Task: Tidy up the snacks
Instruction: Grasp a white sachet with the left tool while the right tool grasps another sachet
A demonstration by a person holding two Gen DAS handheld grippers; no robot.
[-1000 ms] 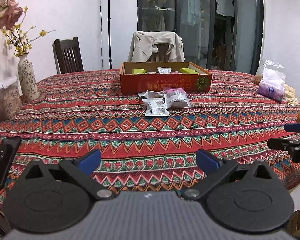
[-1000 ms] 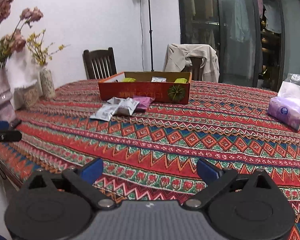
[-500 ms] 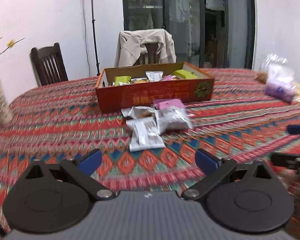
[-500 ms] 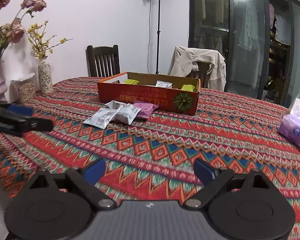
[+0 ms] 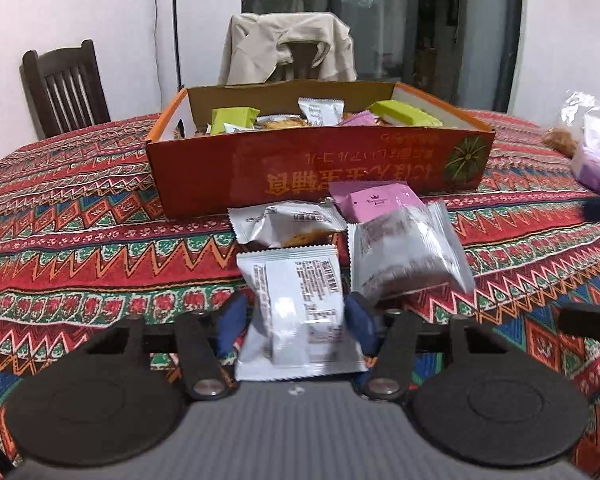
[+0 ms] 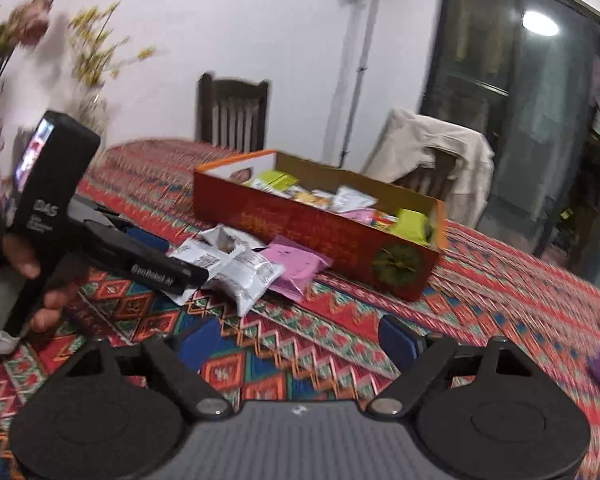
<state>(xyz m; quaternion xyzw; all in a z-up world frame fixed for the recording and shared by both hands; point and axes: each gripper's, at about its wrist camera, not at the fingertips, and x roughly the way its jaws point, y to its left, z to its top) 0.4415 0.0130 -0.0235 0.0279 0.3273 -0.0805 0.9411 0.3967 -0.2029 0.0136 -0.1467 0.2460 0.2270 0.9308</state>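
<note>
A red cardboard box (image 5: 320, 168) holding several snack packets stands on the patterned tablecloth; it also shows in the right wrist view (image 6: 320, 232). In front of it lie silver packets (image 5: 288, 224) (image 5: 404, 256) and a pink packet (image 5: 374, 200). My left gripper (image 5: 296, 320) is shut on the nearest silver snack packet (image 5: 296, 308), its blue pads pressing both sides. My right gripper (image 6: 296, 340) is open and empty over the tablecloth, short of the packets (image 6: 248, 272). The left gripper's body (image 6: 100, 248) shows at the left in the right wrist view.
A purple tissue pack (image 5: 598, 168) and a clear bag lie at the table's right. A wooden chair (image 5: 64, 88) and a chair draped with a beige jacket (image 5: 288, 48) stand behind the table. A vase of flowers (image 6: 88, 60) stands at the left.
My left gripper has moved forward to the packets and closed on the nearest silver one. My right gripper has moved forward and tilted, staying open.
</note>
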